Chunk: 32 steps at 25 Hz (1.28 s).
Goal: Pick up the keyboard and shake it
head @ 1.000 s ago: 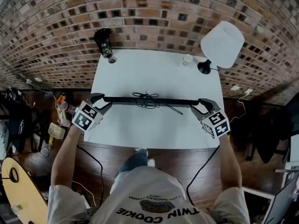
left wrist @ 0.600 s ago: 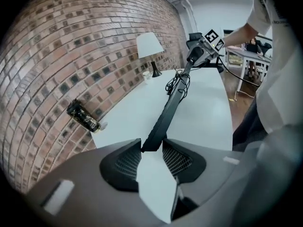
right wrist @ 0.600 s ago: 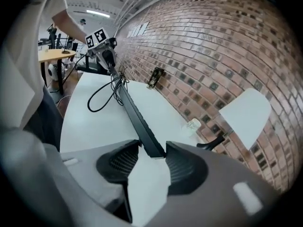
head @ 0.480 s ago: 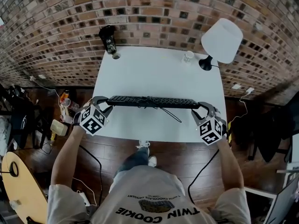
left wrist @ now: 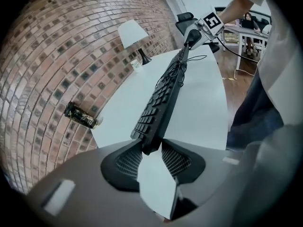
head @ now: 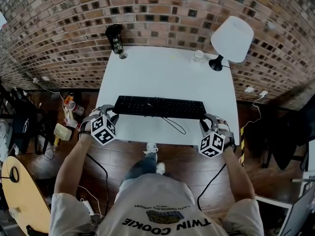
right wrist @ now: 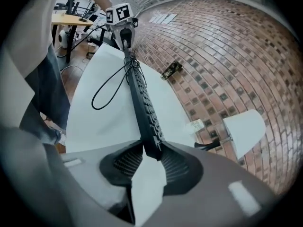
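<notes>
A black keyboard [head: 160, 107] hangs lengthwise over the white table [head: 162, 73], keys facing up, with its cable [head: 172, 125] looping below it. My left gripper [head: 110, 113] has the keyboard's left end between its jaws, which are closing, and the pads [left wrist: 129, 161] press on that end [left wrist: 151, 143]. My right gripper [head: 207, 119] takes the right end the same way: jaws closing, pads [right wrist: 176, 164] pinching the keyboard's edge [right wrist: 152, 148]. In each gripper view the keyboard [left wrist: 161, 98] runs away to the other gripper.
At the table's back, by the brick wall, stand a white lamp [head: 232, 33], a small cup [head: 198, 56] and a black can [head: 114, 39]. Wooden floor, bags and clutter [head: 61, 132] lie left of the table. The person's legs are at the front edge.
The keyboard has rolled from edge-on to keys up and come toward the table's front edge. Both grippers drew back toward the person with it, and their jaws narrowed on its ends.
</notes>
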Each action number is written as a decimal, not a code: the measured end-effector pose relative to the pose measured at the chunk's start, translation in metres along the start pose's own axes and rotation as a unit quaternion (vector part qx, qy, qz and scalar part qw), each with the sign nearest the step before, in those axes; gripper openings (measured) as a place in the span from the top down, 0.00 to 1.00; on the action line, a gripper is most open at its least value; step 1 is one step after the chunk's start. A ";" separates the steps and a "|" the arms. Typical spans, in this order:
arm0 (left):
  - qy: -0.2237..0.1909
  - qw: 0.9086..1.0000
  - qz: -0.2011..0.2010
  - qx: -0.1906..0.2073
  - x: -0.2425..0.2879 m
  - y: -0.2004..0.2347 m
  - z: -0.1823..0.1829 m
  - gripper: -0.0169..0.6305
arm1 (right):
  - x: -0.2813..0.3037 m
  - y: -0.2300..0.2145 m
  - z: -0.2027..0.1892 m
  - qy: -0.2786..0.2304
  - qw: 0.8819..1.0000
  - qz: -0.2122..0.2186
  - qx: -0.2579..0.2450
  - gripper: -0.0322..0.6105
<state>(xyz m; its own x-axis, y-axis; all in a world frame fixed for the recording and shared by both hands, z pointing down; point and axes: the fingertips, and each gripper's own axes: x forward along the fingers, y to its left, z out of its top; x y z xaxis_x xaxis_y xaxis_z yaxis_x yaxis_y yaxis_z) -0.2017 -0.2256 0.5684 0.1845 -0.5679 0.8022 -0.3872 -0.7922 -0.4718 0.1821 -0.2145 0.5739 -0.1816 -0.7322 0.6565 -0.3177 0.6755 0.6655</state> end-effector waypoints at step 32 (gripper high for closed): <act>-0.047 0.992 0.017 -0.113 -0.045 -0.068 0.032 0.88 | -0.039 0.065 0.050 -0.001 0.992 0.085 0.098 0.76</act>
<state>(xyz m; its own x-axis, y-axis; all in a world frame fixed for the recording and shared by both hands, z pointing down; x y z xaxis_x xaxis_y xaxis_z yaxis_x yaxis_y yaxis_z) -0.1544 -0.1531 0.5525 0.2474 -0.6211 0.7437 -0.5852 -0.7075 -0.3962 0.1221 -0.1467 0.5734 -0.2494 -0.6090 0.7529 -0.4572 0.7594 0.4629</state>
